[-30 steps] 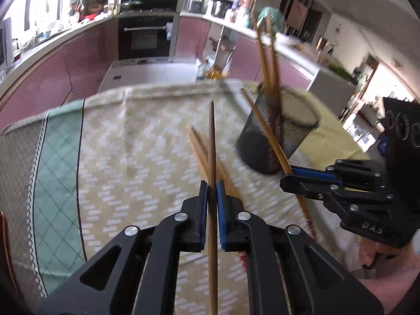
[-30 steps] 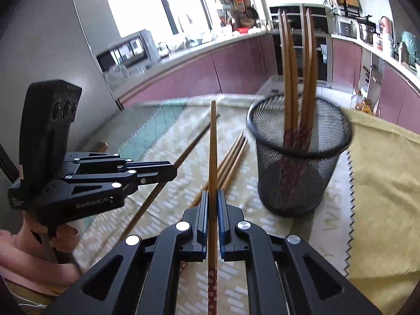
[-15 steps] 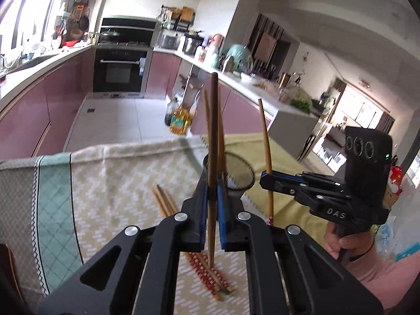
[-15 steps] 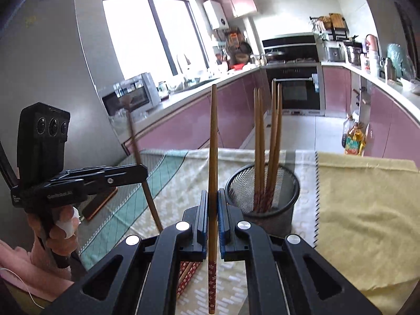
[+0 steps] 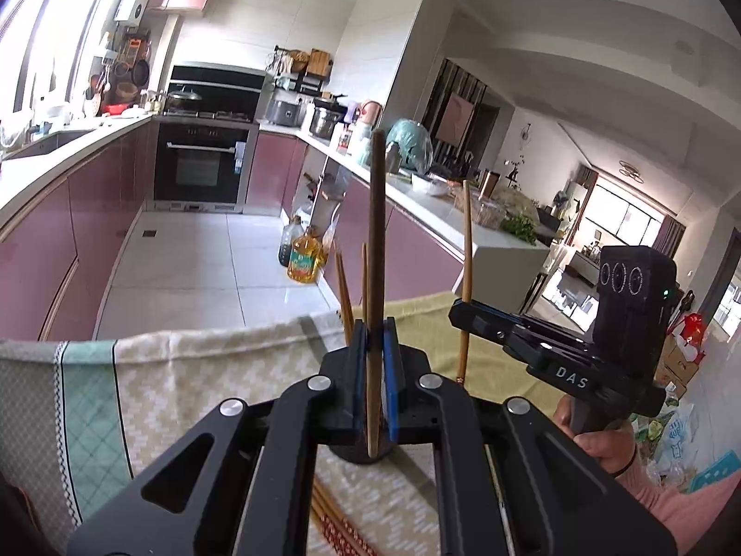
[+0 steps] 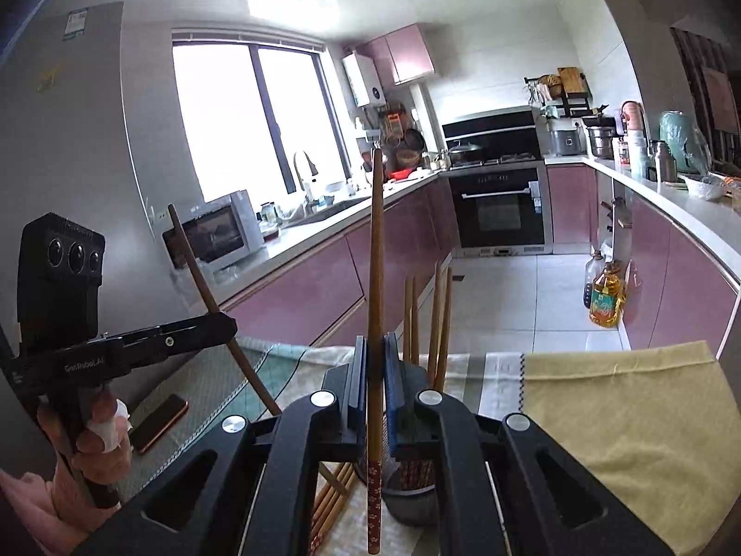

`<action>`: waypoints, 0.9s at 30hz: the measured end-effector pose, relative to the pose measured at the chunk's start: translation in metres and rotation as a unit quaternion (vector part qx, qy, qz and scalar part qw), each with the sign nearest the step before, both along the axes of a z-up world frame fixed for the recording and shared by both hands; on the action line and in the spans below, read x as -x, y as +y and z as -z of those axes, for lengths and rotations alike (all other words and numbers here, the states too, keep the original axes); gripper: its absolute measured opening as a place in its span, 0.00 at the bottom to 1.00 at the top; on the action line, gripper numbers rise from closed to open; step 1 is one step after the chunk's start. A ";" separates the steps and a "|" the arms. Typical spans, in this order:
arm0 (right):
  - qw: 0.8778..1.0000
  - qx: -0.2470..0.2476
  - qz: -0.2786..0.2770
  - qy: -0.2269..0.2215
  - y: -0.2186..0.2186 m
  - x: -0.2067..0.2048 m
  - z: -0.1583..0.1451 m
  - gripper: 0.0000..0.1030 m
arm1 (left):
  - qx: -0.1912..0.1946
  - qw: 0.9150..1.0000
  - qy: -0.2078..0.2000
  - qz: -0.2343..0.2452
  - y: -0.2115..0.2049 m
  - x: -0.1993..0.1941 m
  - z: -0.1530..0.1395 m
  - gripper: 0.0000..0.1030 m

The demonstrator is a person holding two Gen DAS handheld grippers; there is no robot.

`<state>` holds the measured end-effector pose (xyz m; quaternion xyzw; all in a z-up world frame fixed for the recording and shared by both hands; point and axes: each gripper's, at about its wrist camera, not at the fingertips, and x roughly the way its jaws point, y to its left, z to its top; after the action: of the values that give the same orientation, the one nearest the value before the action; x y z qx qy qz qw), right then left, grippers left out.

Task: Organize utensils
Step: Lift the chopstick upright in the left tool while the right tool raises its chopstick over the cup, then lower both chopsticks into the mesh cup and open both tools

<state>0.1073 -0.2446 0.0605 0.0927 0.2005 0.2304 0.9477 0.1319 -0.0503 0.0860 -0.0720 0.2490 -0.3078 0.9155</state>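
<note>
Each gripper is clamped tight on one upright brown wooden chopstick: the left gripper on a plain one, the right gripper on one with a red patterned end. Both hang over the black mesh cup, which already holds several sticks near the patterned tablecloth's far edge. More chopsticks lie loose on the cloth, so I'd say about half remains.

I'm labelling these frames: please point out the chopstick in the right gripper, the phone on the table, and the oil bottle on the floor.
Chopstick in the right gripper (image 6: 375, 250): right wrist view, on its bare wooden shaft.
Phone (image 6: 160, 422): right wrist view, on its dark screen.
Oil bottle (image 5: 303, 260): left wrist view, on its label.
</note>
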 end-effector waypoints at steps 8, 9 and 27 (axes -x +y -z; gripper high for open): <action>1.000 -0.008 0.019 -0.013 -0.004 -0.021 -0.004 0.06 | 0.001 1.000 -0.030 -0.007 -0.007 -0.009 -0.018 0.07; 1.000 -0.008 0.020 -0.013 -0.004 -0.023 -0.003 0.06 | -0.002 0.999 -0.030 -0.010 -0.009 -0.012 -0.018 0.07; 0.999 0.005 0.030 0.028 0.002 -0.045 0.027 0.06 | -0.017 1.000 -0.023 -0.004 -0.035 -0.028 -0.007 0.07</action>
<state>0.1525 -0.2423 0.0332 0.1006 0.2253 0.1979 0.9487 0.1598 -0.0850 0.0934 -0.0508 0.2327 -0.3012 0.9233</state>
